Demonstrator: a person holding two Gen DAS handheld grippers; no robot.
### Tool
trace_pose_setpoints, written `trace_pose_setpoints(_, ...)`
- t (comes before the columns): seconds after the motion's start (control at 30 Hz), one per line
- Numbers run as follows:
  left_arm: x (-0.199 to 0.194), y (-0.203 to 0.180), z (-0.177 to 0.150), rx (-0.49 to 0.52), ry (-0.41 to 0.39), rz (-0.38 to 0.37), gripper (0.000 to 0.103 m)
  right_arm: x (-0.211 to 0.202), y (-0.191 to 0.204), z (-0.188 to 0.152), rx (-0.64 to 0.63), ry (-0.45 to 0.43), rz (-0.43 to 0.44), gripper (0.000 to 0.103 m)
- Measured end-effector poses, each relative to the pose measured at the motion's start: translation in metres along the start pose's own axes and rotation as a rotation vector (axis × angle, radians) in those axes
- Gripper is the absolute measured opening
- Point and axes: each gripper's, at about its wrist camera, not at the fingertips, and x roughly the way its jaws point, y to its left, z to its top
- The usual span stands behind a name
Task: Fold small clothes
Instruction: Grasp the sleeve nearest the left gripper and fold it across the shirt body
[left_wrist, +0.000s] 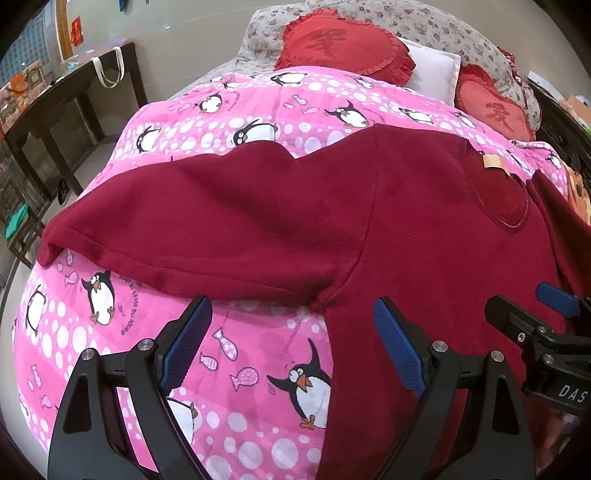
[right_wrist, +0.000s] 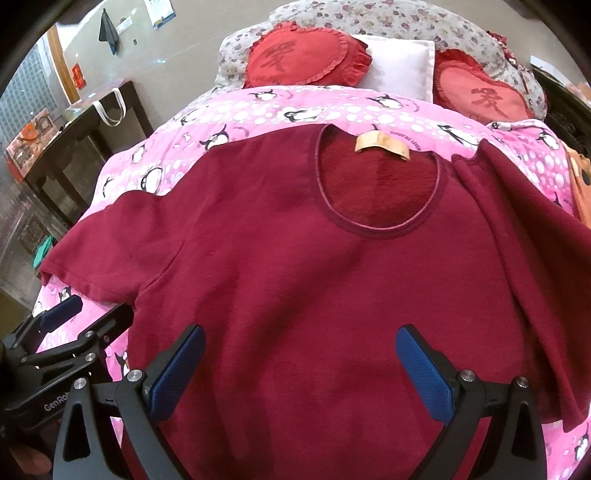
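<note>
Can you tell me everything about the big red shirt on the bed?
The dark red shirt looks soft and fleecy. It lies flat, front up, on the pink penguin blanket, neck hole toward the pillows, with a tan label inside the collar. One short sleeve is spread out sideways; the other is folded over the body. Both open grippers hover near its lower part without gripping it.
</note>
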Motion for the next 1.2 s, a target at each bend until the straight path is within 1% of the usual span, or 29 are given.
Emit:
trace_pose_setpoints(0.23,-0.002,0.009,-0.001,-0.018,-0.003,0.004,0.089,0.004,0.006,0.001,-0.013,0.006,0.0,0.102)
trace_pose_setpoints(0.4,-0.004,0.03,0.001,-0.066,0.001,0.004,0.089,0.007,0.01,0.002,-0.02,0.014,0.007,0.102)
trace_pose_setpoints(0.47,-0.007,0.044,0.002,-0.097,-0.004,-0.006,0.089,0.008,0.012,0.002,-0.024,0.015,0.012,0.102)
trace_pose_setpoints(0.53,-0.011,0.063,0.003,-0.153,-0.022,-0.018,0.089,0.009,0.015,0.002,-0.029,0.016,0.015,0.102)
trace_pose_setpoints(0.57,-0.013,0.078,0.003,-0.198,-0.032,-0.02,0.089,0.01,0.016,0.002,-0.03,0.018,0.017,0.102)
trace_pose_setpoints(0.67,-0.012,0.109,0.007,-0.283,-0.037,-0.008,0.089,0.014,0.018,0.003,-0.021,0.031,0.031,0.102)
trace_pose_setpoints(0.77,-0.01,0.139,0.011,-0.336,-0.033,0.037,0.089,0.018,0.021,0.003,-0.012,0.043,0.045,0.102)
trace_pose_setpoints(1.0,-0.012,0.2,0.018,-0.454,-0.07,0.115,0.089,0.024,0.029,0.006,-0.033,0.057,0.043,0.102)
trace_pose_setpoints(1.1,-0.013,0.216,0.018,-0.484,-0.082,0.14,0.089,0.025,0.031,0.006,-0.036,0.068,0.047,0.102)
trace_pose_setpoints(1.2,-0.01,0.226,0.018,-0.506,-0.077,0.141,0.089,0.027,0.034,0.007,-0.038,0.074,0.052,0.102)
